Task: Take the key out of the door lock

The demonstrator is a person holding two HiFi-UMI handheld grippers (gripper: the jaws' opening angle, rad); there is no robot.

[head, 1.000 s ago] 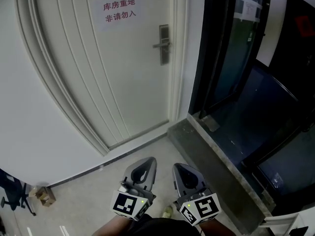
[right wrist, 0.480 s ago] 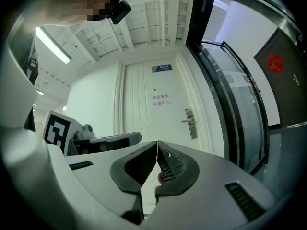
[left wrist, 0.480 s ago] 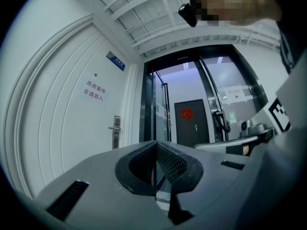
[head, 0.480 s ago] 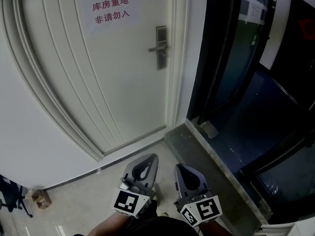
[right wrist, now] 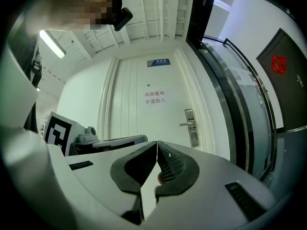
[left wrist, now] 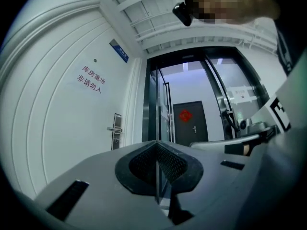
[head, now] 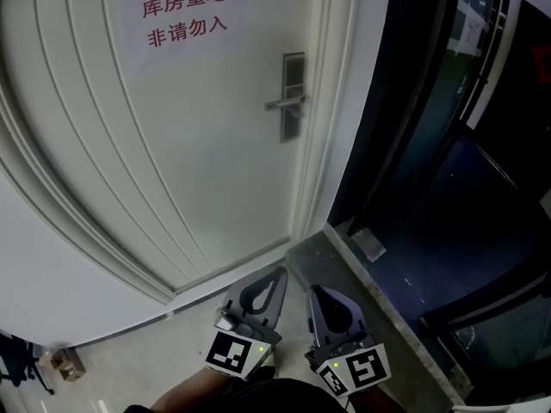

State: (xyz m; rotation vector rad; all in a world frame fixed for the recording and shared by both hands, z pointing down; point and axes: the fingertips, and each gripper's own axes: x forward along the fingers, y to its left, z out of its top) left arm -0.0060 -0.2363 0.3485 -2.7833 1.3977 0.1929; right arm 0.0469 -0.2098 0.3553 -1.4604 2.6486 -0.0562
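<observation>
Left fingers: my left gripper (head: 276, 274), grey with a black-and-white marker cube, has its two ribbed black pads pressed flat together with nothing between them; the left gripper view (left wrist: 157, 150) shows the closed seam.
Right fingers: my right gripper (head: 315, 293), the same grey build, is also closed on nothing, pads meeting tip to tip (right wrist: 157, 148).
Fingers to each other: side by side and low, near my body, tips pointing toward the door, the left just beside the right.
Door: a white panelled door (head: 198, 144) stands ahead of both sets of fingers, with a paper notice in red characters (head: 182, 20) high on it.
Lock: a tall brushed-steel lock plate (head: 294, 71) with a lever handle (head: 282, 104) sits well apart from my fingers, up ahead and slightly to the right of the left tips.
Key: it is too small to make out on that plate in any view, so I cannot tell where it sits.
Right of my fingers: a grey stone threshold (head: 344, 261) and a dark glass door (head: 430, 144).
</observation>
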